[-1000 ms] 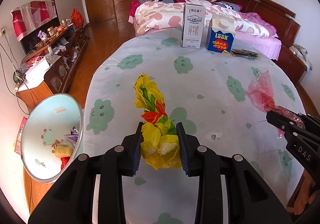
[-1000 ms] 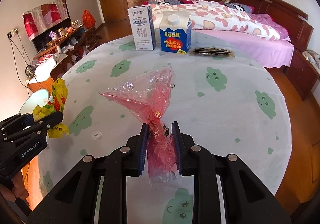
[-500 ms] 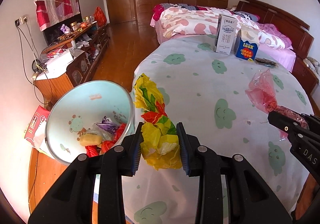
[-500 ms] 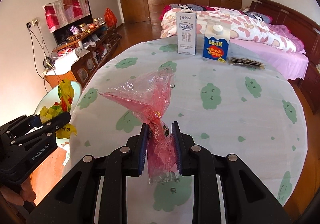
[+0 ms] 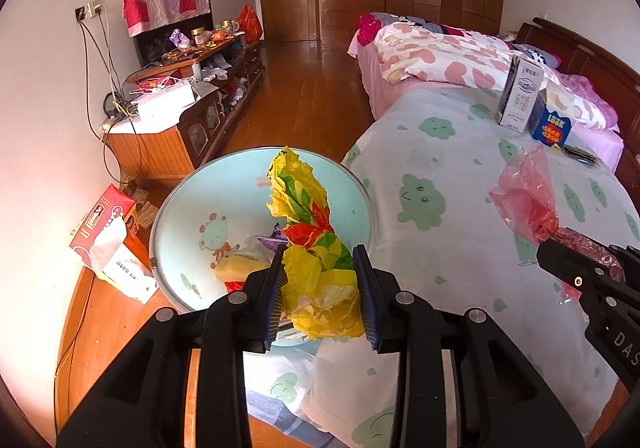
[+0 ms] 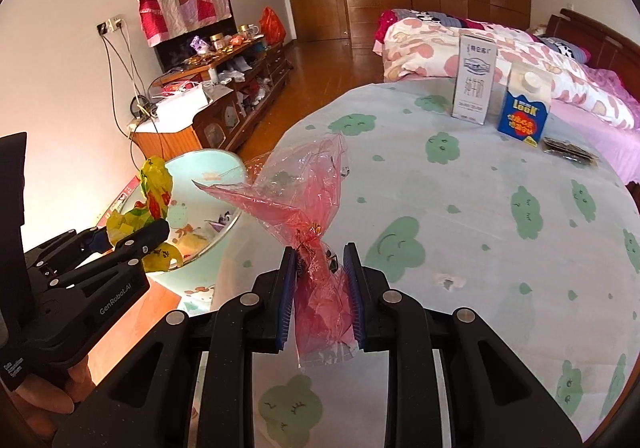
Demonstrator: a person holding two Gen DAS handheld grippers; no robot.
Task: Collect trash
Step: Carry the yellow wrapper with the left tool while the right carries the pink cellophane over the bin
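Left claw [image 5: 320,290] clamped on a crumpled yellow wrapper [image 5: 310,248] with red and green print, pads pressed into its lower half, the free end standing up toward 12 o'clock. Held above the bin [image 5: 192,216], a pale blue tub with cartoon prints and a metal rim, already holding scraps; seen from the left wrist at 9 to 12 o'clock of the claw, standing on the floor just beside the tabletop [image 5: 448,216] edge.

Right claw [image 6: 320,288] closed narrowly on a clear pink bag [image 6: 300,204], gripped at its twisted neck, the loose mouth fanning up toward 11 o'clock. Held over the tabletop, near its left edge, at 3 o'clock of the bin.

Only in the left view: the bin's inside and a red tissue box [image 5: 102,224] on the floor at 9 o'clock. Only in the right view: a hand [image 6: 36,396] under the left claw.

Two cartons [image 6: 474,84] far off at 1 o'clock; open cloth between.
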